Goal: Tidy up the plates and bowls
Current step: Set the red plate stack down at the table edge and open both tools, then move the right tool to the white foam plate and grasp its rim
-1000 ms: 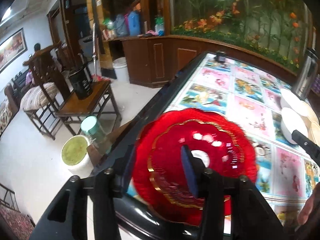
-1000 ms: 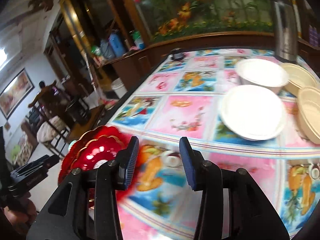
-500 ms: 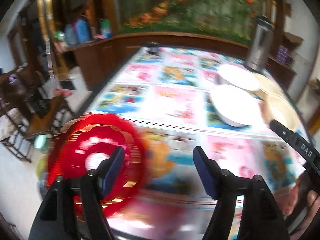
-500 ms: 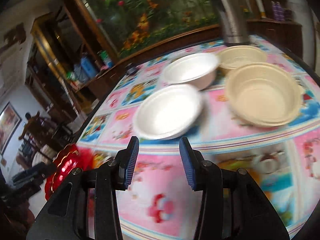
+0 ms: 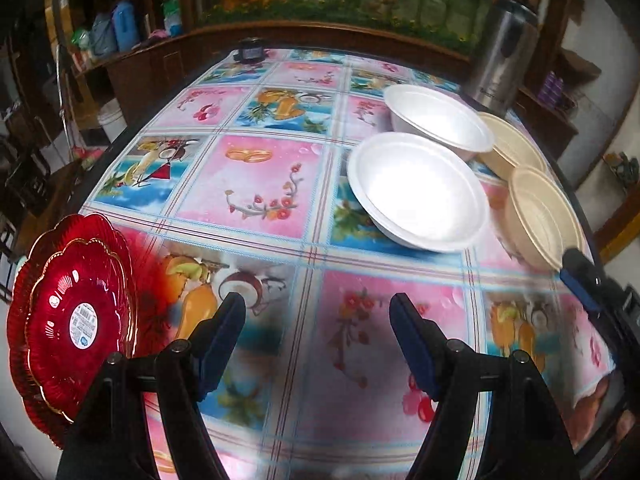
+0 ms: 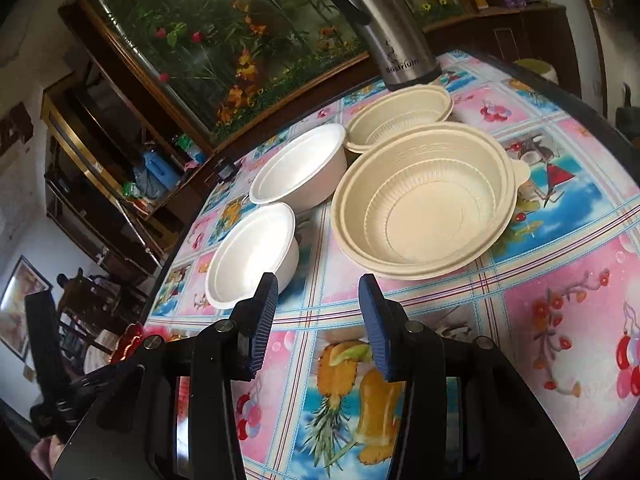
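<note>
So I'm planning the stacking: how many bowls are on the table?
4. Two white bowls: near one and far one. Two cream bowls: near one and far one by the flask. None seem hidden.

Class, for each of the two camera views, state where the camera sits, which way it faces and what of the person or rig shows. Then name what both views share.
Left wrist: sits behind the open left tongs, facing across the tablecloth to the near white bowl; right tongs tip at the right edge.
Right wrist: sits behind the open right tongs, facing the near beige bowl and steel flask.
Shared: all four bowls, the flask, the tablecloth.
</note>
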### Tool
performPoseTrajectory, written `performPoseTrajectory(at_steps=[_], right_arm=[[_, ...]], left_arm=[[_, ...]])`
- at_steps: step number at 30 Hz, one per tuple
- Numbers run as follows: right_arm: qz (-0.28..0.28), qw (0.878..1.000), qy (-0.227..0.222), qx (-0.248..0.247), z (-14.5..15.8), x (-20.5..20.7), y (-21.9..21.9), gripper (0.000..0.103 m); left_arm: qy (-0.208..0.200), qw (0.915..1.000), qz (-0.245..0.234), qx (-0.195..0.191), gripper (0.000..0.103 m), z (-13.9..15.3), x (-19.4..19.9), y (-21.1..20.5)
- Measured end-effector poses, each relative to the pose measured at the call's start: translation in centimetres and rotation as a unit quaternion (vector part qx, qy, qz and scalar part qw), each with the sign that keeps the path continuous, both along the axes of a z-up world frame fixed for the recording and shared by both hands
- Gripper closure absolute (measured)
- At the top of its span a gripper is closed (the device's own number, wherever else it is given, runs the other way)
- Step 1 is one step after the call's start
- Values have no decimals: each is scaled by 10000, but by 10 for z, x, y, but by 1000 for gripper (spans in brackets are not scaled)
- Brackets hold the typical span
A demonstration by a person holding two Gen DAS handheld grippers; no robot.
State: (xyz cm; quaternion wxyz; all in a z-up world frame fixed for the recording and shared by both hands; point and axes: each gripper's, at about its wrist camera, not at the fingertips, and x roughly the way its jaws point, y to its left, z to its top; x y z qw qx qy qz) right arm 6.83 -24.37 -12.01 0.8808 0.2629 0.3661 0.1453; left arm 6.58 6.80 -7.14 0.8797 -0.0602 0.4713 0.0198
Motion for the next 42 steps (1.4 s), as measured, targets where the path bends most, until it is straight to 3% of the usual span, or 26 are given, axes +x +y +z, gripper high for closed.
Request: performPoseTrajectory(at_steps=[2, 7, 11, 19, 27, 32, 42], right_arm=[[-2, 10000, 54, 35, -1, 3, -2, 61], [-343, 9992, -71, -168, -2, 2, -12, 61], [-324, 9994, -11, 132, -6, 5, -20, 61], [285, 9993, 48, 217, 7, 30, 25, 61], [272, 9980, 442, -366, 5, 76, 68, 61], [277, 9972, 609, -326, -10, 82, 70, 61], [371, 9988, 303, -134, -9, 80, 71, 61]], left_arm=[[45, 9998, 126, -169, 28, 0, 7, 5], [52, 9997, 228, -105, 28, -2, 19, 8], [97, 9994, 319, -124, 28, -4, 28, 11], [-153, 9977, 661, -39, 28, 5, 53, 21], [-147, 9961, 853, 145, 27, -6, 76, 15], [-24, 9963, 842, 174, 27, -17, 82, 11], [-175, 9958, 873, 212, 27, -13, 82, 8]])
